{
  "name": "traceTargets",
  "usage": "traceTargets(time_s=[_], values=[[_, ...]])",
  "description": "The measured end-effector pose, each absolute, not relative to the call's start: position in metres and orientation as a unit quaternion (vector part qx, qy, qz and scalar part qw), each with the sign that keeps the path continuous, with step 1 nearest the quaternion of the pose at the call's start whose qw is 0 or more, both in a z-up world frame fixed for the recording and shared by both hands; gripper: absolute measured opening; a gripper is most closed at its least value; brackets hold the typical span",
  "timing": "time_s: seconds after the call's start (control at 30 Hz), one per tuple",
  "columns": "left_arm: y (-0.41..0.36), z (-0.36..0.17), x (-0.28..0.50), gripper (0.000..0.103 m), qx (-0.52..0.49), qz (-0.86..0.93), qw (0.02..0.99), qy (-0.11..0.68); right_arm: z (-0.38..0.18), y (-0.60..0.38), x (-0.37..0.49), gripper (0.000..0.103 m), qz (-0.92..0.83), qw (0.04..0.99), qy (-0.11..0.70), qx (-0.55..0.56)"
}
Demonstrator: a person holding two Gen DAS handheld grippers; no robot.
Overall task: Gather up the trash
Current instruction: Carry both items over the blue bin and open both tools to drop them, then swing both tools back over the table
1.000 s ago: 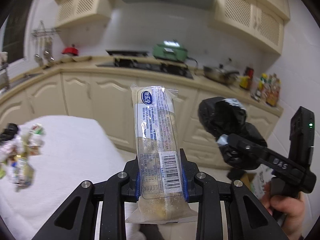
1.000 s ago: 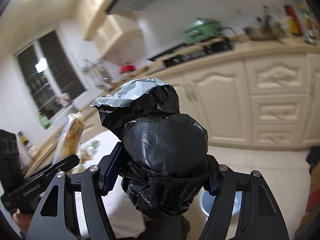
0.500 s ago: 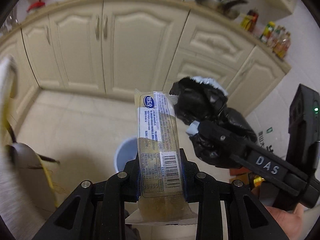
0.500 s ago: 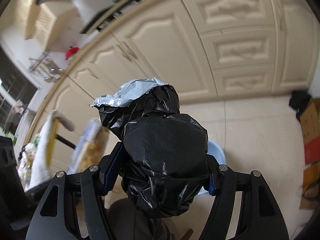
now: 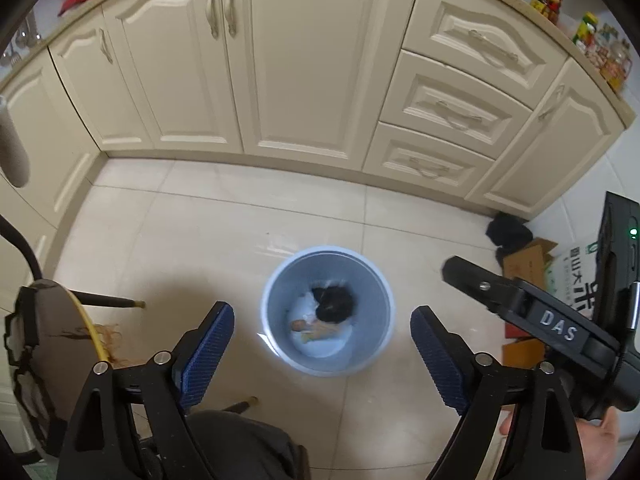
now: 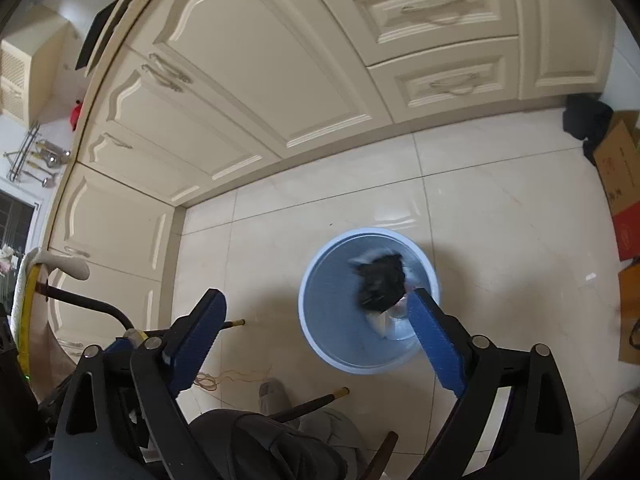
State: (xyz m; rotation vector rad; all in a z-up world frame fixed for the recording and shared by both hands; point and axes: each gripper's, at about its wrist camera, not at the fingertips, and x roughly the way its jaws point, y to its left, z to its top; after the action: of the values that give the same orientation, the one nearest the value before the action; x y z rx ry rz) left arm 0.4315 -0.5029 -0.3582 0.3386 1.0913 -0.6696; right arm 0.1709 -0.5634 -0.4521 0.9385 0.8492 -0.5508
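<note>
1. We hold both tongs spread wide and empty above the blue bin [image 5: 327,312] on the kitchen floor; left tongs [image 5: 322,354], right tongs [image 6: 318,342].
2. The black bag [image 5: 334,304] and the snack wrapper [image 5: 316,326] lie inside the bin; this drop looks complete, and next we judge a return for more trash.
3. The left view shows the wrapper on the bin's bottom; the right view shows the bag blurred, wrapper unclear.

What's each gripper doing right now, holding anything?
Left gripper: open, holding nothing, above the blue bin.
Right gripper: open, holding nothing; black bag in the bin.
</note>
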Motion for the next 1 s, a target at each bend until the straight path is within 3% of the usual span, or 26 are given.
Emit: traceTargets(time_s=[0.33, 0.73, 1.0], values=[[-0.435, -0.29, 0.335, 0.101, 0.145, -0.334, 0.815, 0.451, -0.384, -0.529, 0.144, 0.099, -0.263, 0.804, 0.358, 0.395], [-0.278, -0.156, 0.23, 0.102, 0.093, -0.348, 0.873, 0.33, -0.257, -0.443, 0.146, 0.103, -0.219, 0.873, 0.284, 0.329], [-0.163, -0.114, 0.166, 0.102, 0.052, -0.316, 0.909, 0.268, -0.187, -0.368, 0.171, 0.103, -0.164, 0.915, 0.249, 0.271]])
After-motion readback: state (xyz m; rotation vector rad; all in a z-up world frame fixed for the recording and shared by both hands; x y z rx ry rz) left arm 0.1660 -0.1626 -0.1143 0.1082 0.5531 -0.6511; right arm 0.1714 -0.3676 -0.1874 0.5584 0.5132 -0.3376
